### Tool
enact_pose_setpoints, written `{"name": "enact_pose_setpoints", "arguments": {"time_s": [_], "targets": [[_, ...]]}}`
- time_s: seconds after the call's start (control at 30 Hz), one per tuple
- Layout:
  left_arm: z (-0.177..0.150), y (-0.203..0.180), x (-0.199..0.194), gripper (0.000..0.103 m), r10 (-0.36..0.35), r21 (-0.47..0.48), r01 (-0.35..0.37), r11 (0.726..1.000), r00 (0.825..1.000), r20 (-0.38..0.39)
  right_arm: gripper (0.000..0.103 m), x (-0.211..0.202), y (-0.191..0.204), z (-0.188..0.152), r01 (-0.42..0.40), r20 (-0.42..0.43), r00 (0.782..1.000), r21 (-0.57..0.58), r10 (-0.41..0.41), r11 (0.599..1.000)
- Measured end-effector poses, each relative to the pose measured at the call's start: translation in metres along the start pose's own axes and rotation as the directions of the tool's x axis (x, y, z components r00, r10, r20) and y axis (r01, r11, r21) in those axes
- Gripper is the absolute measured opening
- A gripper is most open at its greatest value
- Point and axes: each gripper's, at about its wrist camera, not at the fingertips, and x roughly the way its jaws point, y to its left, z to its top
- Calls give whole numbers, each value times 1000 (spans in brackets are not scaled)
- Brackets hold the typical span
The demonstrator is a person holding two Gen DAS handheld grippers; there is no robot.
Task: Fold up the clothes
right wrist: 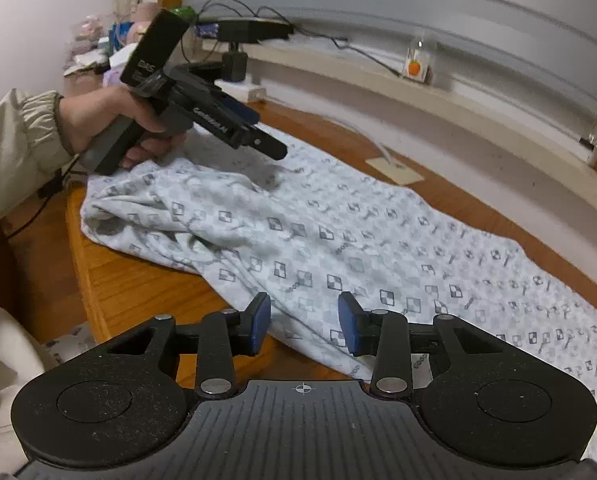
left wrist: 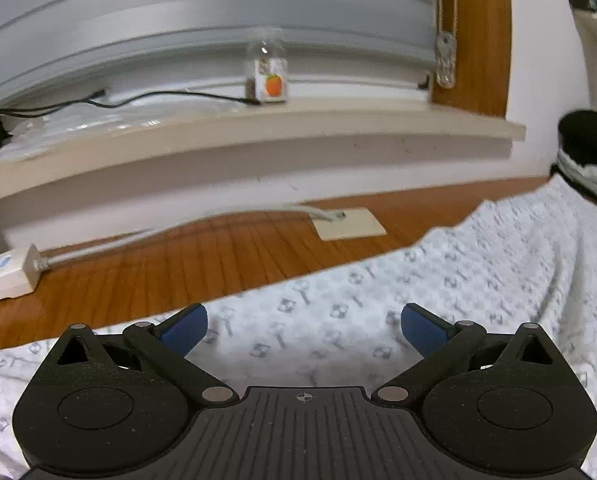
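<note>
A pale garment [left wrist: 418, 280] printed with small grey checks lies stretched along a wooden table [left wrist: 178, 264]. In the left wrist view my left gripper [left wrist: 304, 326] hangs just above the cloth, open wide, with nothing between its blue pads. The right wrist view shows the same garment [right wrist: 338, 232], bunched at its left end. There a hand holds the left gripper [right wrist: 266, 144] above the bunched folds. My right gripper [right wrist: 304, 322] stands partly open over the garment's near edge. Cloth lies below the gap and the pads do not press on it.
A windowsill behind the table carries a small bottle with an orange label [left wrist: 272, 80], cables and a black camera mount [right wrist: 250, 32]. A white power strip [left wrist: 2, 276] and a paper card [left wrist: 350, 224] lie on the table. The table's rounded edge [right wrist: 78, 240] is at the left.
</note>
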Motion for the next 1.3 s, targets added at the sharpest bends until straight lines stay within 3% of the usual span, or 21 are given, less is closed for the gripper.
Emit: {"name": "enact_pose_setpoints", "arguments": {"time_s": [0.03,0.07,0.1,0.23,0.37,0.53,0.8,1.03,1.1,1.13,1.17,1.3], "targets": [[0,-1,1,103,1,7,-1,1000,1000,-8,24,3,-1,2,-3,-12,1000,-1,3,1000],[0,-2,2,103,0,13,0,1000,1000,-14,8,5,-1,3,-5,-26,1000,-9,4,1000],[0,-2,1,103,-1,15,1,1000,1000,-17,1,8,-2,4,-6,-39,999,-17,5,1000],[0,-1,0,103,5,3,-5,1000,1000,-13,1,-10,-9,19,121,69,990,-8,-120,993],[1,-1,0,103,2,3,-2,1000,1000,-18,1,-25,-22,35,153,157,974,75,-163,985],[2,0,1,103,6,1,-6,1000,1000,-21,7,-13,-9,21,105,91,990,68,-111,992],[2,0,2,103,11,-4,-11,1000,1000,-26,30,-18,30,-5,-46,53,998,45,44,998],[1,1,2,103,12,-9,-13,1000,1000,-25,34,12,44,4,-80,39,996,-6,80,997],[1,1,2,103,12,-10,-12,1000,1000,-25,31,18,45,8,-85,46,995,-11,86,996],[1,1,2,103,13,-10,-13,1000,1000,-25,25,18,45,9,-89,43,995,-18,90,996],[1,1,2,103,13,-10,-13,1000,1000,-25,5,18,45,10,-93,40,995,-25,94,995],[1,3,1,103,17,-23,-18,1000,1000,-22,2,-5,37,14,-125,59,990,-7,125,992]]}}
